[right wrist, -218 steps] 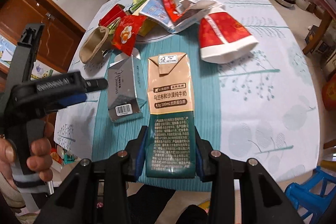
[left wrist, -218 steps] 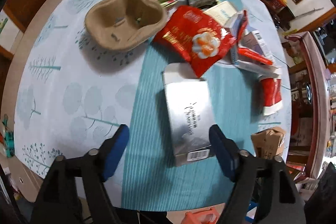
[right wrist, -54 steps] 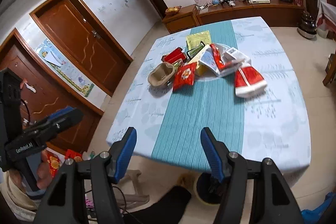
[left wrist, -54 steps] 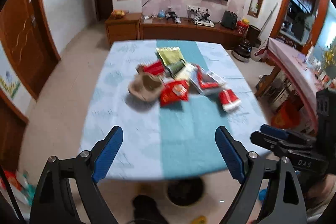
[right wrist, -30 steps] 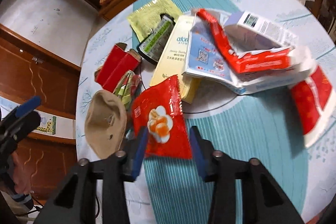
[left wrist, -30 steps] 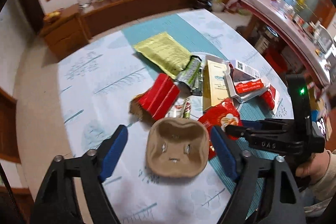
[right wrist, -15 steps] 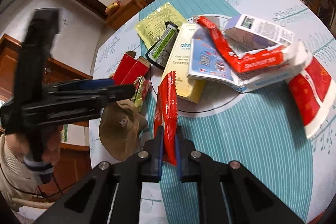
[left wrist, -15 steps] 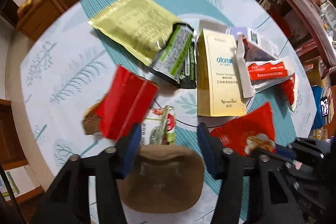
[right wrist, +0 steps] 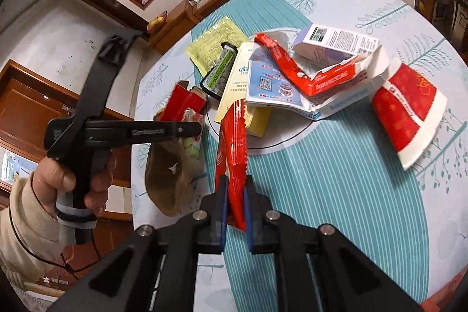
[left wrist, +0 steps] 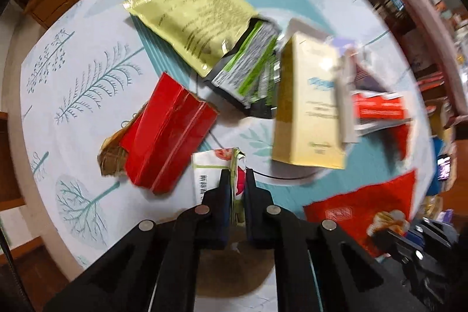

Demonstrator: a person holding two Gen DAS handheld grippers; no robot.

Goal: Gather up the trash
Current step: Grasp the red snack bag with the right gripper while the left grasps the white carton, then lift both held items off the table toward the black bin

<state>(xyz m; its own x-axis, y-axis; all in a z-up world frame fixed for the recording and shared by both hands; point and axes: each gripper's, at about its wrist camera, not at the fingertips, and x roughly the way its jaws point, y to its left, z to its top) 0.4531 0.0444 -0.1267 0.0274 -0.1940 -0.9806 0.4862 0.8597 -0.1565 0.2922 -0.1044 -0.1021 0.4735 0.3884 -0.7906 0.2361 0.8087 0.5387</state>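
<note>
The brown moulded-pulp cup carrier lies open side up at the near left of the worktop; what sits in its hollows cannot be made out. The left gripper is clamped tight on the folded edge of a crumpled white wrapper with red and green print, which lies just beyond the carrier. The right gripper is pinched shut on the lower end of a glossy red snack bag with a serrated edge; the bag stands up out of the jaws, clear of the cloth.

Far of these lies a heap of trash: a creased red foil carton with torn brown card under it, a shiny gold pouch, a black-and-green sachet and a tall cream box, somewhat blurred in the left wrist view.

Only the right wrist view shows the person's left hand around its gripper handle, a flattened red-and-white paper cup at the right and a torn white box.
</note>
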